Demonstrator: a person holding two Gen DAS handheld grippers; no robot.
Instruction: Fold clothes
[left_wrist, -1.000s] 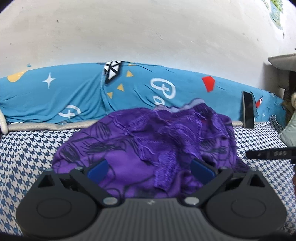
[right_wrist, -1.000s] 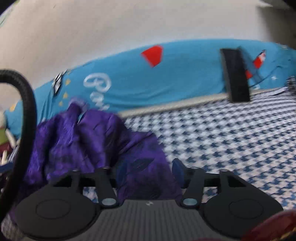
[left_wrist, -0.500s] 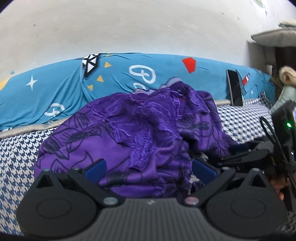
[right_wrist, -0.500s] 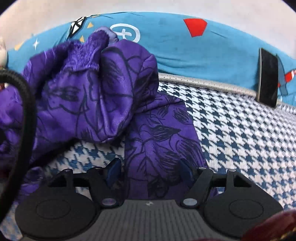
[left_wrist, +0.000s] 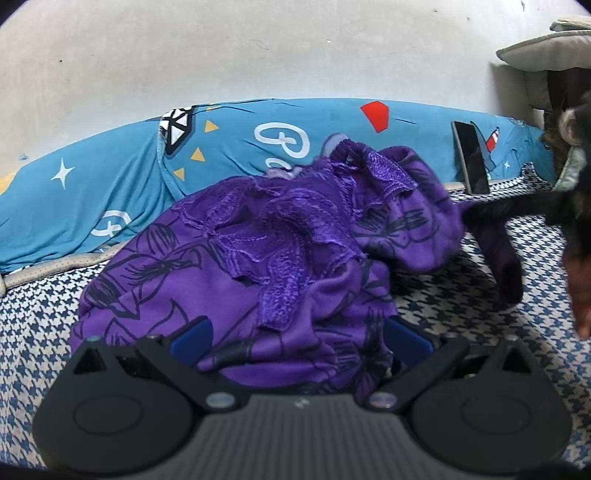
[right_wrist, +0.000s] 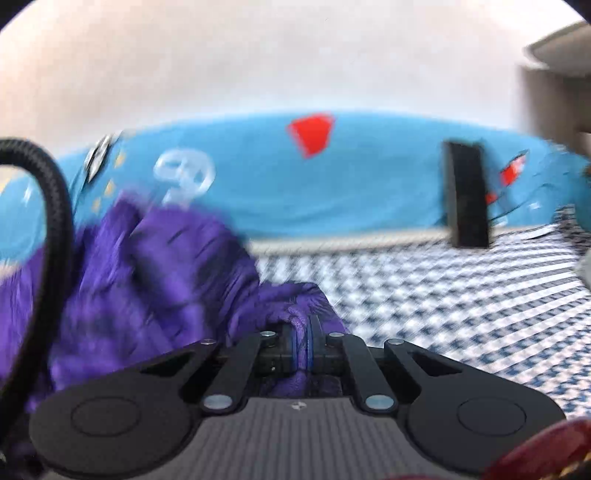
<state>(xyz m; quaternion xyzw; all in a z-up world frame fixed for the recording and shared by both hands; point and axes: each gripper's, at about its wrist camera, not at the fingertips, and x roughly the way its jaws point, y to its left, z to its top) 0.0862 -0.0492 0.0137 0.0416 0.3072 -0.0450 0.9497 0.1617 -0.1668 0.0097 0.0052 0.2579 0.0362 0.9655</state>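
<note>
A crumpled purple garment (left_wrist: 280, 251) with black flower outlines and a lace trim lies heaped on the houndstooth bed cover (left_wrist: 44, 314). My left gripper (left_wrist: 299, 338) stands open at the near edge of the heap, its blue pads on either side of the cloth. In the right wrist view, which is blurred, my right gripper (right_wrist: 303, 347) is shut on a fold of the purple garment (right_wrist: 155, 280). The left wrist view shows that pinched corner (left_wrist: 498, 254) pulled out to the right and hanging above the cover.
A blue patterned bolster (left_wrist: 110, 184) runs along the wall at the back of the bed. A black phone (left_wrist: 471, 162) leans against it on the right. A person's hand (left_wrist: 580, 266) shows at the right edge. A black cable (right_wrist: 55, 229) loops at the left of the right wrist view.
My right gripper has shut on a fold of the garment and lifted it off the cover to the right. My left gripper stays open and has closed in on the heap.
</note>
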